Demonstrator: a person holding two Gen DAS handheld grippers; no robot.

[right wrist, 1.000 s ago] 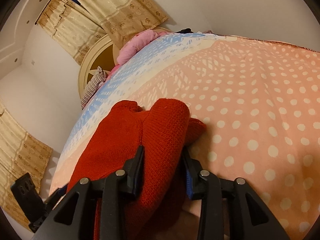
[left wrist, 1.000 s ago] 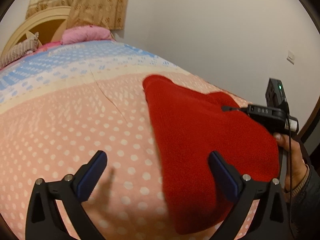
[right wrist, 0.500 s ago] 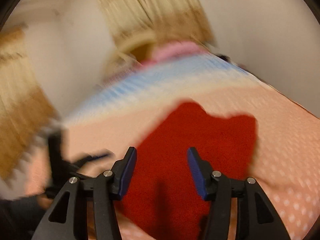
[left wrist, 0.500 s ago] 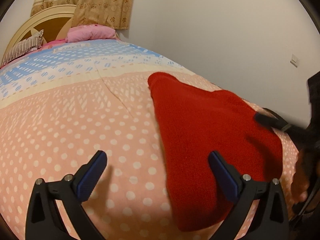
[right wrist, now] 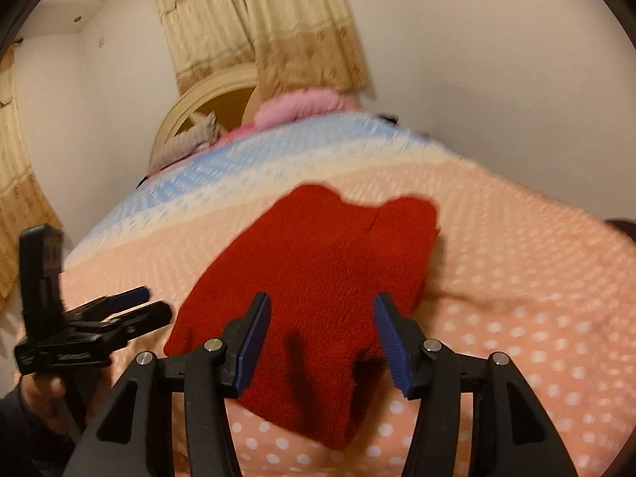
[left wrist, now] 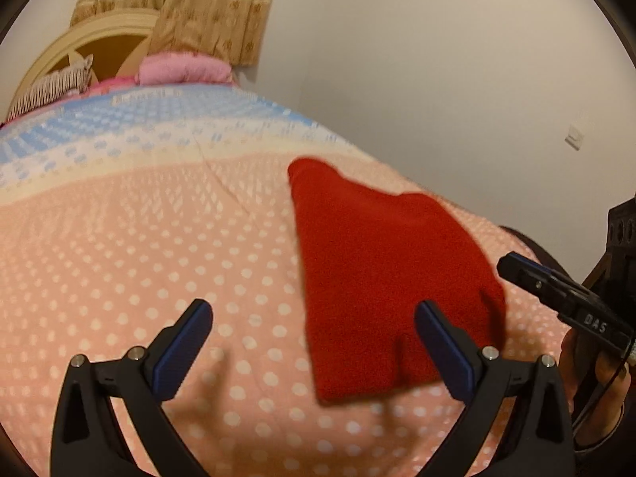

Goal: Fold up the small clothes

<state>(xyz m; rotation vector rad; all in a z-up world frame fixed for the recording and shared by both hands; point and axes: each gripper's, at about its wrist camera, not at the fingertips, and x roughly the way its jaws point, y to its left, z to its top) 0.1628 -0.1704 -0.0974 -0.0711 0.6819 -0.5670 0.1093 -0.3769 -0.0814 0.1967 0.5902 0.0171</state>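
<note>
A folded red knit garment (left wrist: 381,270) lies flat on the pink polka-dot bedspread (left wrist: 119,262); it also shows in the right wrist view (right wrist: 318,278). My left gripper (left wrist: 314,342) is open and empty, hovering above the bed at the garment's near left edge. My right gripper (right wrist: 322,342) is open and empty, held above the garment's near end. The right gripper shows at the right edge of the left wrist view (left wrist: 556,290). The left gripper shows at the left of the right wrist view (right wrist: 99,318).
Pink pillows (left wrist: 183,69) and a striped pillow (left wrist: 51,87) lie against the cream headboard (right wrist: 202,107) at the far end. Beige curtains (right wrist: 258,20) hang behind. A white wall (left wrist: 437,79) runs along the bed's right side.
My right gripper has let go of the red garment, opened and pulled back above it. The garment now lies flat. My left gripper stays open and has drawn back slightly.
</note>
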